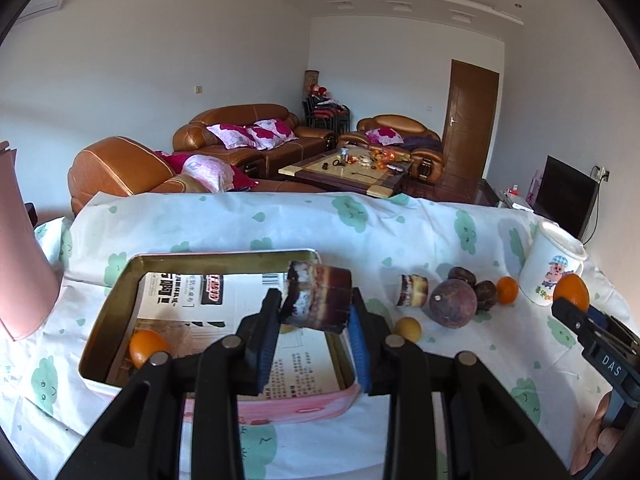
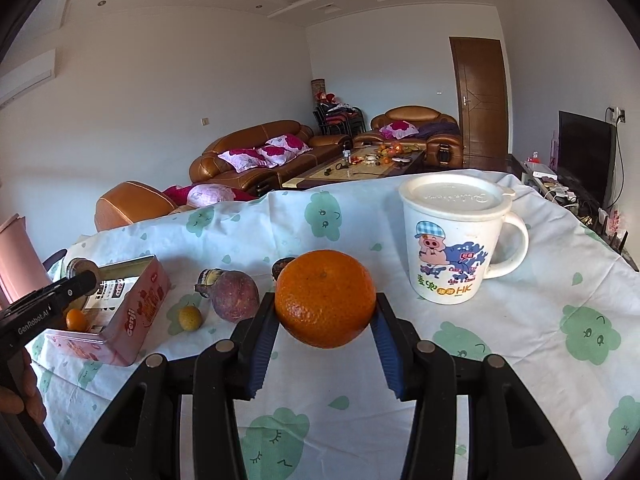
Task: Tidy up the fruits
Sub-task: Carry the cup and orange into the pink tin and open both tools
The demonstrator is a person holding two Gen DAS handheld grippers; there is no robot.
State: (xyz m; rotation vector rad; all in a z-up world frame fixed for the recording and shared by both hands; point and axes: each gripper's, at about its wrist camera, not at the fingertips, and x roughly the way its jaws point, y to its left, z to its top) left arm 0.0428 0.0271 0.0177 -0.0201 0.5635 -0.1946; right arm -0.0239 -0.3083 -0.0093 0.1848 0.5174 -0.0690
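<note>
On tin (image 2: pixel 138 312): "Genji"; mug (image 2: pixel 452 248): "HK".

Tin (image 1: pixel 105 322) left on tablecloth (image 1: pixel 280 224); one orange (image 1: pixel 146 347) inside; loose fruit (image 1: pixel 454 303) right of tin; mug (image 1: pixel 554 264) farthest right.

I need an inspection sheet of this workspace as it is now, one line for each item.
Surface: table under a white cloth with green cloud prints.
Job's things: open pink tin holding one small orange; on the cloth a sugarcane piece, a purple passion fruit, a small yellow fruit.
Clutter: lidded cartoon pig mug.
Grippers: left tool shut on a sugarcane piece above the tin; right tool shut on an orange.
Cables: one by the television.
Surroundings: leather sofas, coffee table, brown door.
</note>
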